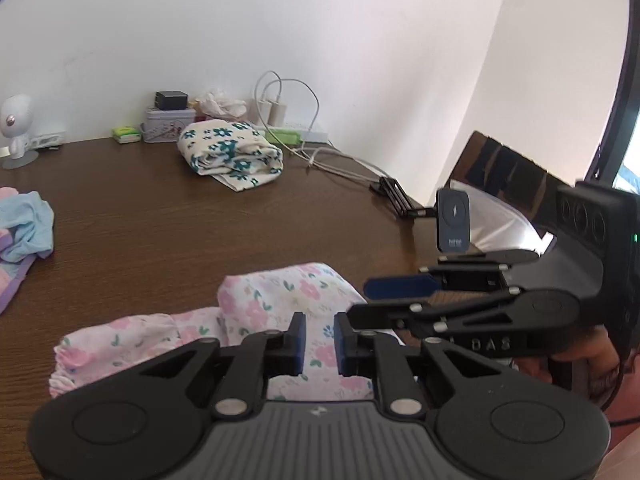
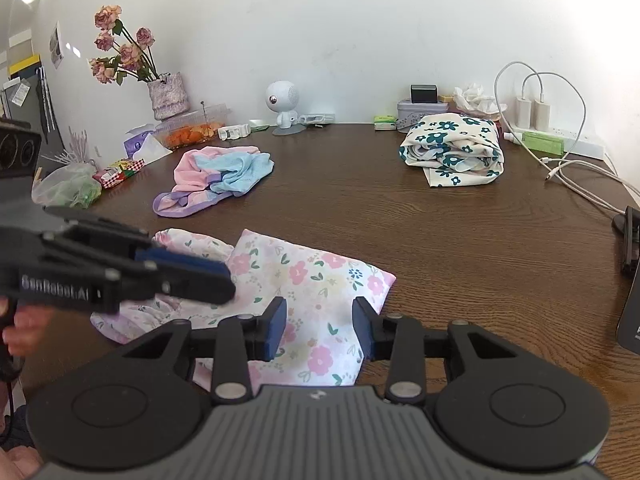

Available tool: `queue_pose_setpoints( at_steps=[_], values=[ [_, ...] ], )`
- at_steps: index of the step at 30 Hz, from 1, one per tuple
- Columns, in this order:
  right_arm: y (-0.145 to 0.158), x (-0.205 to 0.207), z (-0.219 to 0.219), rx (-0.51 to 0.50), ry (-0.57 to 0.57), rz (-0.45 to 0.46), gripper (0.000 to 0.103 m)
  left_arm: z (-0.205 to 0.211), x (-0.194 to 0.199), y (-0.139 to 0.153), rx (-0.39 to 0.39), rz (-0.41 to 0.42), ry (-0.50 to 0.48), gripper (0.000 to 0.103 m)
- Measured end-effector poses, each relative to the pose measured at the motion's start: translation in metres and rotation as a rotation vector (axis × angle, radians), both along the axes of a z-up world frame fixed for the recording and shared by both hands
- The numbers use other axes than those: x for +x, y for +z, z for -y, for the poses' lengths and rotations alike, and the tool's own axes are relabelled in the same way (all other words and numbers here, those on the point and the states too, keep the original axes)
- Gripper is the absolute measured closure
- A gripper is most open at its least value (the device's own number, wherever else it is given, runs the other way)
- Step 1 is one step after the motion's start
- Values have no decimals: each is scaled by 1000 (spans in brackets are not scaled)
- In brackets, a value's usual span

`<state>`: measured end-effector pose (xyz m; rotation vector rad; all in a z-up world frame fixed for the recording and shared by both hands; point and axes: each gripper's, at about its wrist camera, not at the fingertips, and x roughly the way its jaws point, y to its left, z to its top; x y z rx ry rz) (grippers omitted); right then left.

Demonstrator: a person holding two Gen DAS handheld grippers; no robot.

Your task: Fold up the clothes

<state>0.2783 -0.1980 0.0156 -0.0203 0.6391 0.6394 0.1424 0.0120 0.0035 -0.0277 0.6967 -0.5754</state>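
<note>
A pink floral garment [image 1: 280, 300] [image 2: 312, 280] lies partly folded on the brown table [image 2: 460, 240], close in front of both grippers. My left gripper [image 1: 320, 344] hovers just over it, its blue pads a narrow gap apart with nothing pinched between them. In the right wrist view the left gripper [image 2: 228, 282] reaches in from the left above the garment's left part. My right gripper [image 2: 320, 328] stands open over the garment's near edge, empty; it also shows from the side [image 1: 360, 300] in the left wrist view. A folded white garment with teal flowers [image 2: 452, 148] [image 1: 230, 152] sits at the back.
A crumpled pink, blue and purple garment [image 2: 220, 176] [image 1: 24, 224] lies at the back left. Along the wall stand a vase of flowers [image 2: 168, 94], a food box [image 2: 192, 132], a white figurine [image 2: 282, 104], a tin [image 2: 420, 110] and chargers with cables [image 2: 532, 108]. A phone holder [image 1: 452, 220] stands at the right edge.
</note>
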Motion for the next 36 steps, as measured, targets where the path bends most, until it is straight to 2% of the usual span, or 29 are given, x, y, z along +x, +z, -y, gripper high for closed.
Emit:
queue_pose_setpoints(
  at_steps=[1, 3, 6, 10, 13, 17, 20, 23, 25, 29, 33, 35, 36],
  values=[
    [0, 3, 0, 10, 6, -3, 71, 4, -4, -5, 20, -3, -6, 91],
    [-2, 11, -1, 24, 27, -12, 87, 7, -9, -14, 49, -15, 3, 91],
    [-9, 22, -9, -2, 55, -25, 91, 4, -15, -24, 82, -23, 34, 91],
    [-21, 23, -18, -26, 69, -36, 91, -5, -20, -35, 78, -51, 55, 91],
    [-23, 19, -20, -29, 68, -26, 91, -9, -20, -29, 58, -51, 57, 91],
    [-4, 1, -4, 41, 60, 12, 90, -17, -12, -1, -31, 19, 66, 90],
    [5, -22, 5, 19, 78, 39, 90, -14, 8, 8, -23, 47, 88, 90],
    [1, -31, 7, -22, 86, 20, 90, -10, 32, -2, 15, 10, 102, 90],
    [-8, -33, 5, -40, 84, -5, 90, -9, 45, -13, 48, -24, 127, 95],
    [-25, -34, 0, -57, 84, -30, 89, -14, 53, -28, 30, -65, 146, 97],
    [-27, -34, 1, -51, 87, -38, 89, -16, 51, -24, 22, -62, 153, 96],
    [-24, -36, 2, -49, 87, -35, 83, -16, 45, -16, 6, -46, 152, 88],
    [-20, -38, 4, -36, 82, -28, 68, -18, 39, -10, -16, -20, 145, 76]
  ],
)
